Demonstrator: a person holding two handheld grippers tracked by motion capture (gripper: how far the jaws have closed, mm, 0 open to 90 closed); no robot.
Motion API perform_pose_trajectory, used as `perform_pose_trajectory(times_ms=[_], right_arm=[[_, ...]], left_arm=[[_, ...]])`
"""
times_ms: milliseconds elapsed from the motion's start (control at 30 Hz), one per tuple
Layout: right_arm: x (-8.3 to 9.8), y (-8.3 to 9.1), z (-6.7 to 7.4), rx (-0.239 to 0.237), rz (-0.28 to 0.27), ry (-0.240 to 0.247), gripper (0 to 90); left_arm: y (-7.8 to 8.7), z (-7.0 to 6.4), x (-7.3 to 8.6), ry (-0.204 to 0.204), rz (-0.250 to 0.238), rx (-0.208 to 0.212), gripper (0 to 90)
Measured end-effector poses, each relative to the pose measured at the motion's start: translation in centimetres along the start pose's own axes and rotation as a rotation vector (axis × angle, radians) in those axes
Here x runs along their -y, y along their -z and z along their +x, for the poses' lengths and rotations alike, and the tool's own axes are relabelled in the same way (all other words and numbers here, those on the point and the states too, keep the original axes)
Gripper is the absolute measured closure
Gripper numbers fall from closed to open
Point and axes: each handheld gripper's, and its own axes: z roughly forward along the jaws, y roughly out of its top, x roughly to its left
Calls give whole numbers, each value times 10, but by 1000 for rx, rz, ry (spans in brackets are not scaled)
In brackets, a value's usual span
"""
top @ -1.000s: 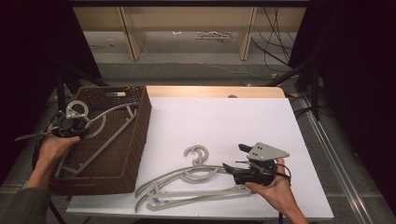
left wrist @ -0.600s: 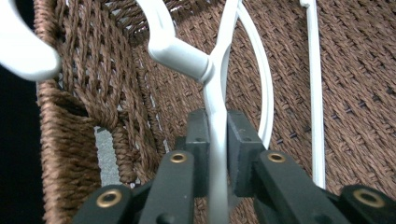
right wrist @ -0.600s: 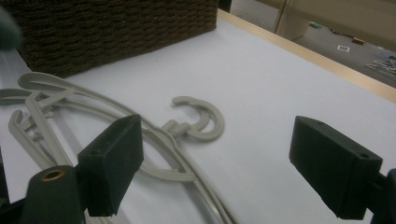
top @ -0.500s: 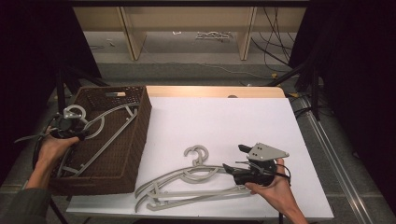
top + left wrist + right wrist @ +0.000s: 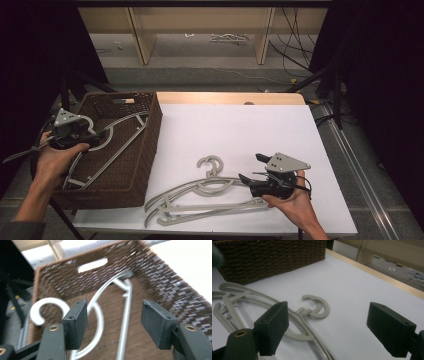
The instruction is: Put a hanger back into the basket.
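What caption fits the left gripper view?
Open left gripper above a silver hanger lying in the brown wicker basket, jaws just opened.

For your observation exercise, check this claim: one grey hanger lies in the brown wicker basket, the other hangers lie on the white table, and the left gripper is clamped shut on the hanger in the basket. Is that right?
Not quite. The left gripper is open, its jaws having just been opening: in the left gripper view they stand apart above the hanger in the basket, gripping nothing. The rest holds: the other hangers lie on the white table.
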Motion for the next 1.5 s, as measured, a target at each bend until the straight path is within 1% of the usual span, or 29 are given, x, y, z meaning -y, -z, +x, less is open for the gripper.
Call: perform_pose_trajectory(times_ms=[67,133,167,200,267,367,433,467,500,533,567,600,633,700,733,800,867,933,1000,1033,1067,1133,1167,1233,1267,1333,1400,1433,1500], right_arm=[[0,0,0,1,-2,-4,188],[0,-1,0,1,-3,-4,188],[0,-1,0,1,-3,-4,188],[0,0,1,-14,9,-12,188],[0,-1,1,-9,10,-15,188],[1,-1,2,-12,10,-15,188],[2,-2,1,-11,8,-15,188],[2,-2,0,-6,5,-6,188],[3,-2,1,-9,5,-7,188],[3,-2,1,-9,5,-7,188],[3,-3,1,-9,3,-9,188],[3,-2,1,-14,18,-16,187],[3,-3,1,-15,18,-17,187],[3,-3,1,-19,18,-15,187],[4,-3,1,-19,17,-16,188],[4,-3,1,-17,17,-17,188],[4,-3,1,-17,13,-16,188],[4,-3,2,-15,14,-17,187],[4,-4,2,-13,-1,-1,188],[5,-4,4,-27,10,-13,187],[5,-4,4,-29,9,-14,186],[5,-4,3,-28,9,-16,181],[5,-4,1,-18,-9,-9,172],[6,-5,2,-20,-11,-17,172],[6,-4,2,-32,0,-30,169],[6,-4,2,-27,-8,-33,161],[6,-4,2,-33,-3,-26,162],[7,-4,1,-25,-16,-14,162],[7,-5,3,-33,-9,-29,163]], left_arm=[[5,-13,-2,0,-32,31,354],[10,-29,-4,10,-67,74,331],[10,-29,-4,10,-67,74,324],[11,-37,-4,12,-82,98,324],[14,-49,-5,16,-107,127,306],[16,-68,-5,12,-123,177,299],[17,-80,-4,8,-130,200,289],[18,-86,-4,1,-133,208,279],[19,-96,-3,-11,-143,237,275],[19,-96,-3,-11,-143,237,270],[19,-104,-2,-6,-151,250,270],[20,-110,-1,-13,-156,266,256],[20,-114,0,-12,-163,278,230],[21,-124,2,-13,-187,305,223],[21,-131,5,-13,-210,321,210],[22,-133,6,-14,-215,328,201],[22,-141,9,-22,-240,331,202],[22,-143,10,-20,-251,330,201],[23,-147,13,-12,-266,345,198],[23,-150,15,-4,-269,352,188],[23,-155,21,7,-276,369,185],[24,-158,24,5,-280,375,181],[24,-161,27,6,-284,382,174],[24,-167,33,-8,-285,396,173],[25,-169,36,-8,-288,406,173],[25,-174,41,-6,-307,421,175],[24,-177,46,-7,-321,426,182],[23,-178,49,-9,-323,432,183],[21,-180,55,-31,-325,422,179]])
